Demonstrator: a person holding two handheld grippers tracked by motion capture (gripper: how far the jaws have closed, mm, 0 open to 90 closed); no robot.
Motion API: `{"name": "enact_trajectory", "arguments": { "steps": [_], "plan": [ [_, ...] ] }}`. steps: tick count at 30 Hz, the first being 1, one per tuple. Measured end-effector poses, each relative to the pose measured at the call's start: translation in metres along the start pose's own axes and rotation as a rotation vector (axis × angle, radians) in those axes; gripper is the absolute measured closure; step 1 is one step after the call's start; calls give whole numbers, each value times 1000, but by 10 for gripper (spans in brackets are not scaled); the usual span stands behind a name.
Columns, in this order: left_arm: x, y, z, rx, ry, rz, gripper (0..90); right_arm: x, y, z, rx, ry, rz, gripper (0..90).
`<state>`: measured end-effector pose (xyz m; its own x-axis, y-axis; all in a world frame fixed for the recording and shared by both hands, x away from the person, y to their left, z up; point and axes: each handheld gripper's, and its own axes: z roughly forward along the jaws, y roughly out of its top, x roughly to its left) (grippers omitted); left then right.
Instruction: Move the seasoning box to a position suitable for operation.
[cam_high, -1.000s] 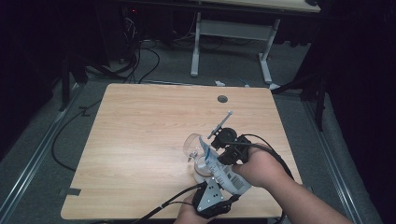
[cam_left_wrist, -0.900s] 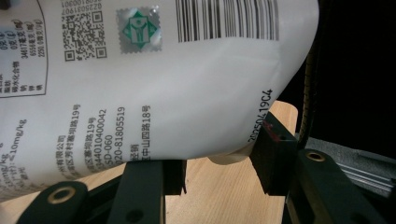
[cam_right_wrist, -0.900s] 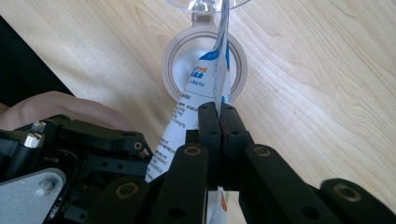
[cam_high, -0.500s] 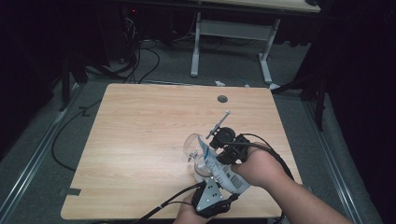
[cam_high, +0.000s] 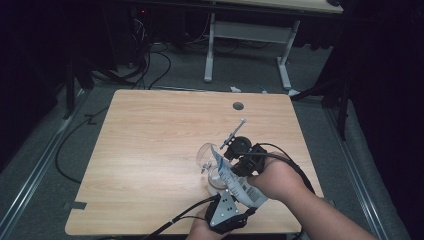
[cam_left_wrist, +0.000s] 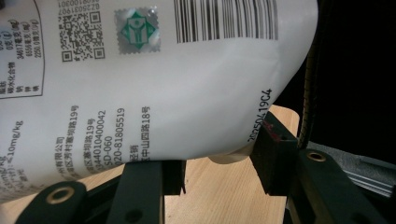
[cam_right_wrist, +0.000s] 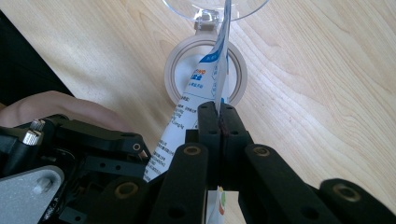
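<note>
A white printed pouch hangs tilted over the near right part of the wooden table, held at both ends. My left gripper comes in from the near edge, and its jaws press the pouch's bulging lower end from both sides. The right gripper is shut flat on the pouch's thin upper edge, whose tip reaches into a clear round vessel. That vessel stands on a beige ring-shaped base.
A round cable hole lies near the table's far edge. Behind the table stands a white desk frame, and cables run over the floor at the left. The person's hand grips the right gripper.
</note>
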<state>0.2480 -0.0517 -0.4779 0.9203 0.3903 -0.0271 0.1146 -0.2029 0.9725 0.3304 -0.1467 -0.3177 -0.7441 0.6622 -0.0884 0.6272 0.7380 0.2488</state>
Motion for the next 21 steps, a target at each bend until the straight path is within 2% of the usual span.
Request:
{"name": "enact_trajectory", "arguments": {
  "steps": [21],
  "plan": [
    [-2,2,-1,-10,-3,9,589,1,1,-3,4,-2,-9,899]
  ]
}}
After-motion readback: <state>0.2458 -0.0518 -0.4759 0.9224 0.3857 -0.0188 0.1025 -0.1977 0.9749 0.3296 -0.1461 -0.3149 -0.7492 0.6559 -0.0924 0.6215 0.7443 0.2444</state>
